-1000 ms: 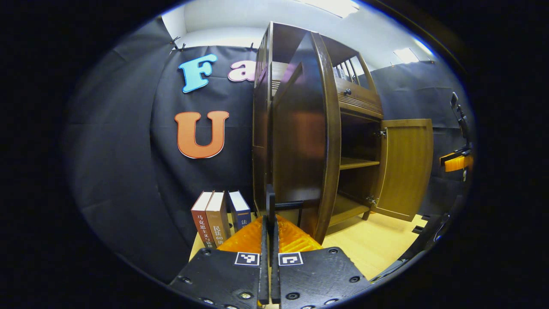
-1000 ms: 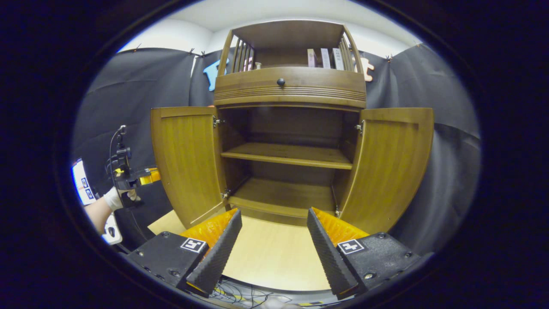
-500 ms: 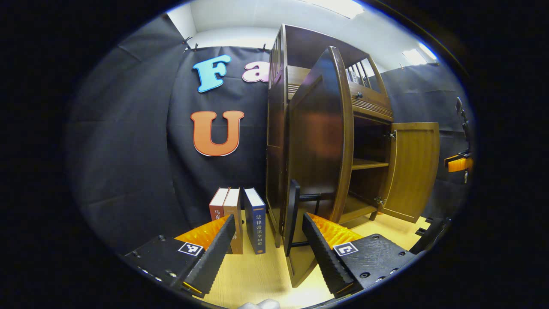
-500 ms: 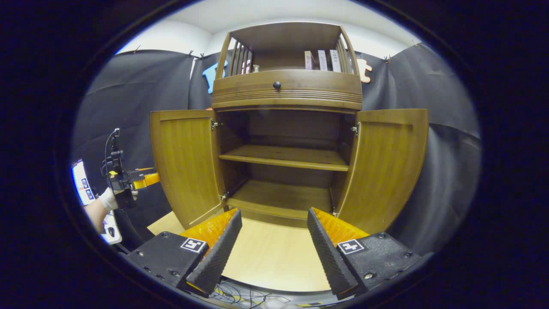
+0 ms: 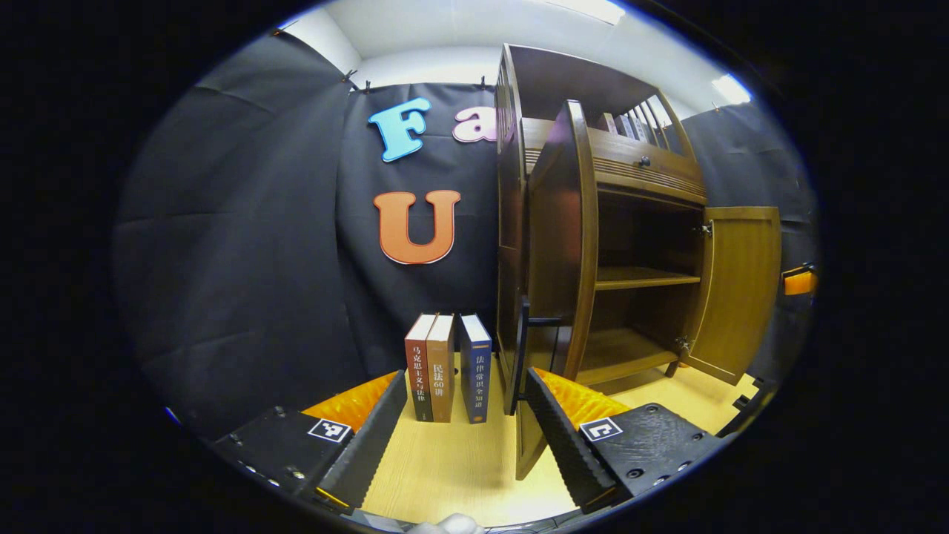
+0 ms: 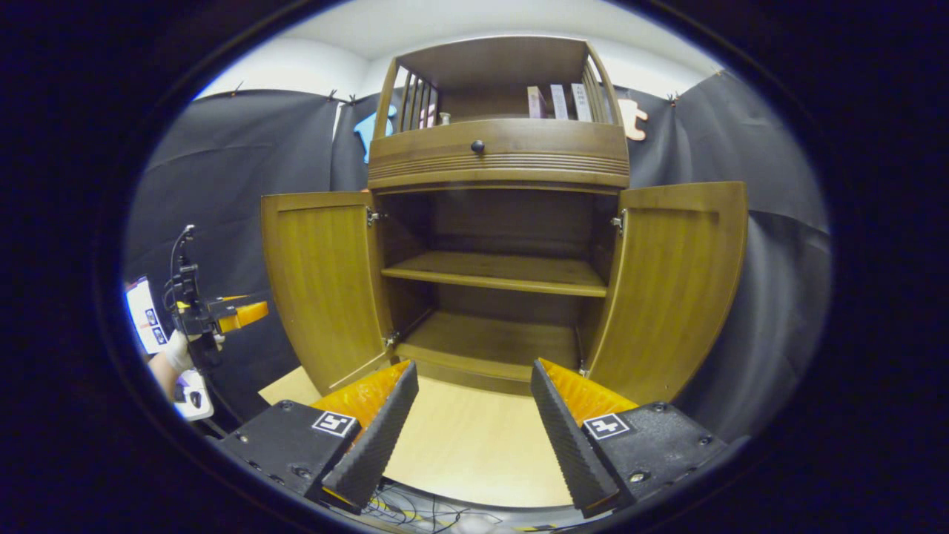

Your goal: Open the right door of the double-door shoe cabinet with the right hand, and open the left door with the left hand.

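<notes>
We hold both tools level, fingers spread, gripping nothing. The left tool (image 5: 463, 430) sits just beside the left door (image 5: 563, 245), seemingly clear of its handle (image 5: 523, 356). The right tool (image 6: 474, 426) faces the cabinet (image 6: 497, 148); both upright doors stand swung outward, right door (image 6: 671, 289) included.

In the left gripper view the left door (image 5: 561, 245) stands edge-on, hiding the left part of the shoe cabinet's (image 5: 637, 222) inside, and its black handle (image 5: 519, 356) is partly covered by the right finger (image 5: 552, 437) of the tongs. The far gripper (image 5: 799, 280) is cut off at the picture's edge. In the right gripper view the items on the top shelf (image 6: 560, 101) are too small to tell, and the person's hand (image 6: 178, 352) is half cut off at the rim.
</notes>
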`<state>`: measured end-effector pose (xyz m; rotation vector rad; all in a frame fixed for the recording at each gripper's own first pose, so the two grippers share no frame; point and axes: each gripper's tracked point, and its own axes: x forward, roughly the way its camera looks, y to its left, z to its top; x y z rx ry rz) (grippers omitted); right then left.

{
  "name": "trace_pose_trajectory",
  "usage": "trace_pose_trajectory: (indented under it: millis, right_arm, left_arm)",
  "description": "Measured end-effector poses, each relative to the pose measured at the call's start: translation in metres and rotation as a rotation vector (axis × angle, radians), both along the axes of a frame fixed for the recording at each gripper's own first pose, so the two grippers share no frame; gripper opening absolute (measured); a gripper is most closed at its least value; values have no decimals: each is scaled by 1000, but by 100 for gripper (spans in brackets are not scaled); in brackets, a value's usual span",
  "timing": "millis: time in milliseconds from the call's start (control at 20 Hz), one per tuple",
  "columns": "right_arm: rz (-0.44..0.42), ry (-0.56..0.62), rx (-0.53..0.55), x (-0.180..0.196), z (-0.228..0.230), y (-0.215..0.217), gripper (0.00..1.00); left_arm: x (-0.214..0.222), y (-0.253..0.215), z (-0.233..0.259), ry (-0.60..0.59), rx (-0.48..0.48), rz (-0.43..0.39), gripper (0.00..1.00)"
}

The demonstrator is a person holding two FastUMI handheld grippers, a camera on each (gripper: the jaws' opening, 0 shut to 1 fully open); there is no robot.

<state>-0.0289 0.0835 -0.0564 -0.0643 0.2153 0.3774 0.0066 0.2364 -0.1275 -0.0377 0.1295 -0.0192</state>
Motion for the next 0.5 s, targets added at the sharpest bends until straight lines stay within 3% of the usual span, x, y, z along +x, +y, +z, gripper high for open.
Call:
trace_pose_trajectory:
  millis: [50,150,250,350,500]
  right_arm:
    - [0,-4,2,2,2,-3,96]
    - [-15,-20,9,6,8,-11,96]
    - [-35,-38,19,11,17,-20,100]
    - [-54,-61,25,16,27,-30,96]
    - [-85,-84,44,24,39,-45,96]
  left_arm:
    - [-4,-3,6,1,7,20,95]
    - [-12,-15,23,-8,20,50,100]
    - [-19,-33,41,-21,52,74,95]
    - [-22,-56,64,-46,72,78,95]
    - [-24,-94,90,-64,41,77,95]
